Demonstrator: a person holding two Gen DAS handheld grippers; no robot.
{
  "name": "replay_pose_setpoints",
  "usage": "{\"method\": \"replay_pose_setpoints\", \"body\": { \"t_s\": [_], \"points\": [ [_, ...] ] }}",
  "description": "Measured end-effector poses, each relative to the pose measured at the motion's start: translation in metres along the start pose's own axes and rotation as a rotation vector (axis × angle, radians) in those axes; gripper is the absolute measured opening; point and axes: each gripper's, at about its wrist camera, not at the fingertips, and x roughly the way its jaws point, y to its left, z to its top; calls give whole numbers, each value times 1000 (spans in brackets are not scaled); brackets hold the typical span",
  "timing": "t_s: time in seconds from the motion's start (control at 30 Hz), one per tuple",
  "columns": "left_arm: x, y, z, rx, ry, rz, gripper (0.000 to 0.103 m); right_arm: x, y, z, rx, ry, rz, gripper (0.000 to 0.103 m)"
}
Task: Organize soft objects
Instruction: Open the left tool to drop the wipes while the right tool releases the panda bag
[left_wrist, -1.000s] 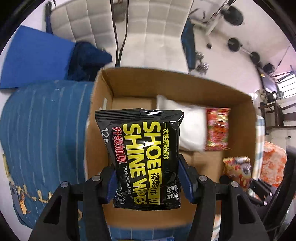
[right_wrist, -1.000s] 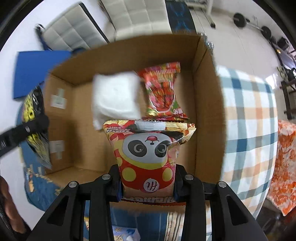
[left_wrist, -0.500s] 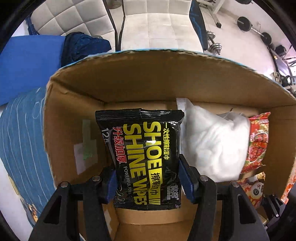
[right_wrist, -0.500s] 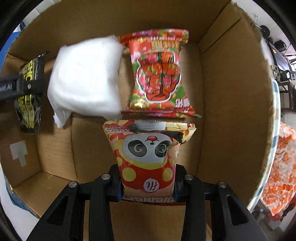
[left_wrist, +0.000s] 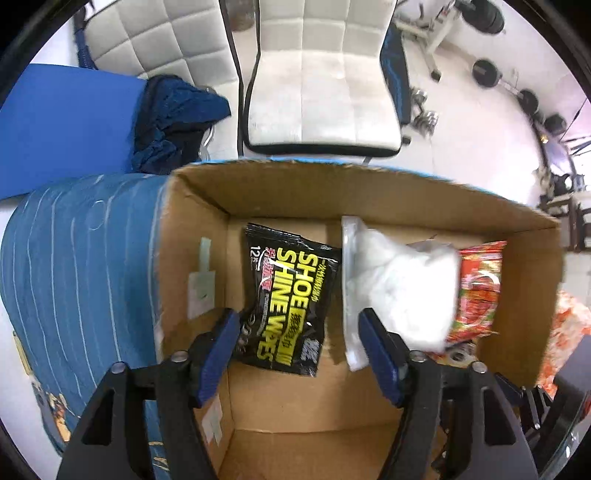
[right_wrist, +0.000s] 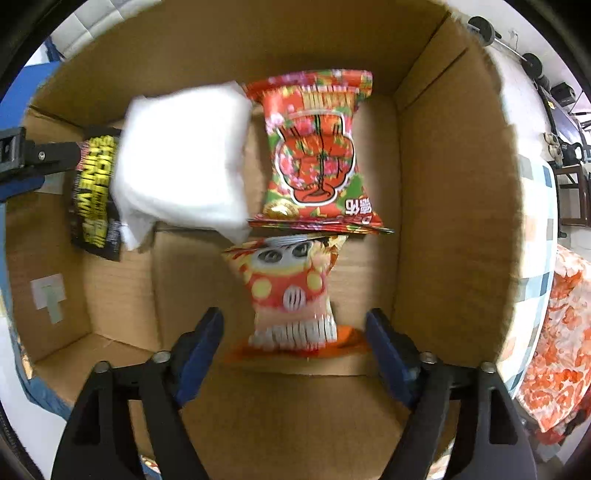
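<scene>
While the left hand-held gripper (left_wrist: 297, 347) points down into the cardboard box (left_wrist: 373, 195), its jaws have just been opening and stand wide, the black shoe wipes pack (left_wrist: 290, 299) lying loose between them on the box floor. Its long axis runs from the gripper toward the box's far wall, tilted slightly. Just beside it lies a white soft pack (left_wrist: 402, 284).

In the right wrist view, the right hand-held gripper (right_wrist: 295, 341) has likewise just been opening; its jaws are wide, clear of the blurred panda snack bag (right_wrist: 291, 291) between them. The bag's long axis points at the far wall, its top touching the red snack bag (right_wrist: 316, 147).
</scene>
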Motion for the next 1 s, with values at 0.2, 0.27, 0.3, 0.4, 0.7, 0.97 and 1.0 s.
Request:
{"method": "replay_pose_setpoints", "body": {
  "t_s": [0.2, 0.27, 0.3, 0.4, 0.7, 0.97, 1.0],
  "points": [
    [-42, 5, -40, 8, -103, -5, 99, -39, -6, -18, 1, -88, 47, 103],
    [-56, 4, -57, 9, -138, 0, 99, -51, -4, -26, -3, -125, 45, 103],
    [-63, 3, -66, 7, -160, -1, 99, -60, -4, -32, -5, -146, 48, 103],
    [-83, 3, -93, -2, -220, 11, 99, -80, -6, -45, -8, -191, 51, 103],
    [-135, -2, -160, -14, -372, 64, 99, -143, -13, -104, -12, -341, 35, 103],
    [-173, -12, -205, 12, -460, 84, 99, -182, -23, -157, -1, -433, 29, 103],
    [-177, -13, -210, 15, -470, 87, 99, -187, -24, -162, 0, -443, 35, 103]
  ]
}}
